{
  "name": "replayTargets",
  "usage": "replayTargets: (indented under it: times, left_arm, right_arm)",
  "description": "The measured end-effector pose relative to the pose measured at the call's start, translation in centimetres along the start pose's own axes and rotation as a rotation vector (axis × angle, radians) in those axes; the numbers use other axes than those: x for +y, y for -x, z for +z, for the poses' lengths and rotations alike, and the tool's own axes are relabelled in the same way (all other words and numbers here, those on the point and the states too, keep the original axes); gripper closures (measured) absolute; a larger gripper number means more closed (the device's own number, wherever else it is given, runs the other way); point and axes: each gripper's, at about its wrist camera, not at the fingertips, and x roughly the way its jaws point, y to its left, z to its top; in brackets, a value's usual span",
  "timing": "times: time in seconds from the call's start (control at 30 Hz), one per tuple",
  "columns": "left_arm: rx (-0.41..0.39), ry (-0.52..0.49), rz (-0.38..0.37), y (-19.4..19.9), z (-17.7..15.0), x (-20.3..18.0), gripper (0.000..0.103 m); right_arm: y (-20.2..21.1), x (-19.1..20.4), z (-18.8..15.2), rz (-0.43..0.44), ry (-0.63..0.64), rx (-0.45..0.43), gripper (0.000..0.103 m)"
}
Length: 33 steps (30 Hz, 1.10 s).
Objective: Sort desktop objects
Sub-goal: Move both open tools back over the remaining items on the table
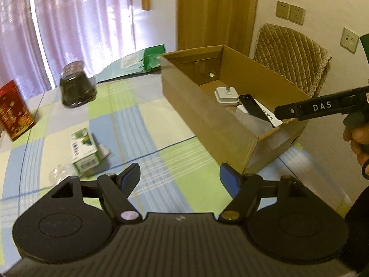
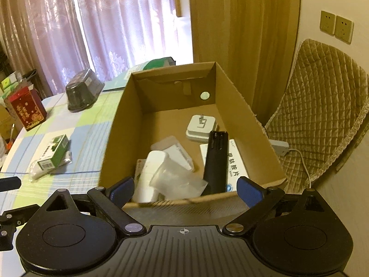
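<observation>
Cardboard box (image 2: 242, 106) is seen on checked tablecloth (image 1: 147, 113). Both claws, left gripper (image 1: 180, 177) & right gripper (image 2: 185, 190), are held spread wide, empty. Green carton (image 1: 85, 150) is left of box.

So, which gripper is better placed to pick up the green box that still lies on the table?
Left, probably. The left gripper is open over the tablecloth with the green box just ahead to its left. The right gripper is open at the cardboard box, farther away.
</observation>
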Motion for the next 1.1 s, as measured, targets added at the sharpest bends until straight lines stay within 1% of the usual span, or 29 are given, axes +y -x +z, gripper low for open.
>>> replayTargets:
  times: [0.2,0.47,0.77,1.1]
  left_arm:
    - [0.009,0.06,0.028,2.3,-1.7,1.7,0.03]
    - [0.006,0.111,0.068,5.0,-3.6,3.6,0.028]
    - [-0.002,0.153,0.099,7.2,-5.1,5.1,0.026]
    - [0.002,0.198,0.127,8.9,-6.9,6.7,0.026]
  right_arm:
    - [1.6,2.5,-0.8,0.034,0.001,0.023,0.005]
    - [3.2,6.3,-2.0,0.082,0.03,0.041,0.005]
    - [3.5,9.8,-3.6,0.12,0.071,0.079,0.005]
    - [3.5,12.7,-4.8,0.153,0.108,0.103,0.005]
